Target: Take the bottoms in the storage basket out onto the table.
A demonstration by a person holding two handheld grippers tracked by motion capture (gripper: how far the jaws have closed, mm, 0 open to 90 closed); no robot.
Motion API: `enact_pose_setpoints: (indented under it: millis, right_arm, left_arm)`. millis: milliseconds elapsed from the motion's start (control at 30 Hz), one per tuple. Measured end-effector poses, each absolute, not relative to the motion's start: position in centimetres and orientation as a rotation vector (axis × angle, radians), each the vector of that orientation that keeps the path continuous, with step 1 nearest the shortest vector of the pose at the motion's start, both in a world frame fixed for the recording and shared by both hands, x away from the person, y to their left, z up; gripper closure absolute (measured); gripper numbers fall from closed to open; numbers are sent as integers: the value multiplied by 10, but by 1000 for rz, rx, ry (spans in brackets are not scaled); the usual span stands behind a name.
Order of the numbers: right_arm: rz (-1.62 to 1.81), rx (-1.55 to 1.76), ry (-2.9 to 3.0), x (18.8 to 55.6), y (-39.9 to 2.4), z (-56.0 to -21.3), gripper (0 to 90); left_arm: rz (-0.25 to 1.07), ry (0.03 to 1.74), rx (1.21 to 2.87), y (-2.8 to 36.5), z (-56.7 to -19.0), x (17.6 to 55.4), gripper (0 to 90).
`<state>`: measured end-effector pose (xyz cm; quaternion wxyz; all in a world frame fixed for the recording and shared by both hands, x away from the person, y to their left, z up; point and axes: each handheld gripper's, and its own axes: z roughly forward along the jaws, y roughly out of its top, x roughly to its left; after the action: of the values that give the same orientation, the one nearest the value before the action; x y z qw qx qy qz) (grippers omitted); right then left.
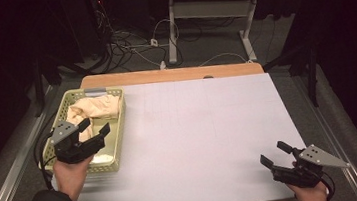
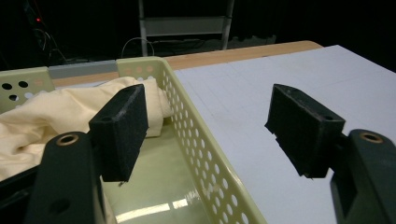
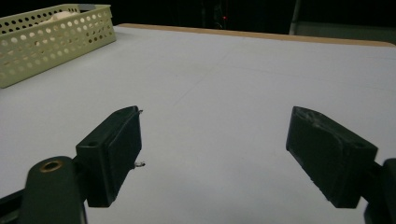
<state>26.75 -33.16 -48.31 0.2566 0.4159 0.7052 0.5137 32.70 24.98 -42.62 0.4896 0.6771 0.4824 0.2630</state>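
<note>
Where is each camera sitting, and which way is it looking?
High view: above the person's side, looking forward and down on the table; both forearms show, left gripper over the basket, right gripper near the table's corner.
Left gripper view: rides the left gripper, looking past its open jaws at basket and cloth.
Right gripper view: rides the right gripper, facing across the table.
All three share the basket.

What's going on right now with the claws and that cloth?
Left gripper open over the basket, empty. Right gripper open, low over the table. Cream cloth bunched at the basket's far end, untouched. Nothing in the way.
</note>
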Motion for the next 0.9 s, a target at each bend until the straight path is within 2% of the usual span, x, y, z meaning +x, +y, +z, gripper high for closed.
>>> enact_pose_setpoints:
  millis: [400,700,900]
  right_arm:
    - [1396,1132,1914,268,-332,-483,186]
    - [1392,1134,1914,268,-332,-483,186]
    - [1389,1136,1914,268,-331,-483,186]
  left_arm:
    - [615,1221,1669,256,-421,340,286]
    - [678,1281,1751,261,-414,353,284]
    - [653,1351,1772,272,-409,363,287]
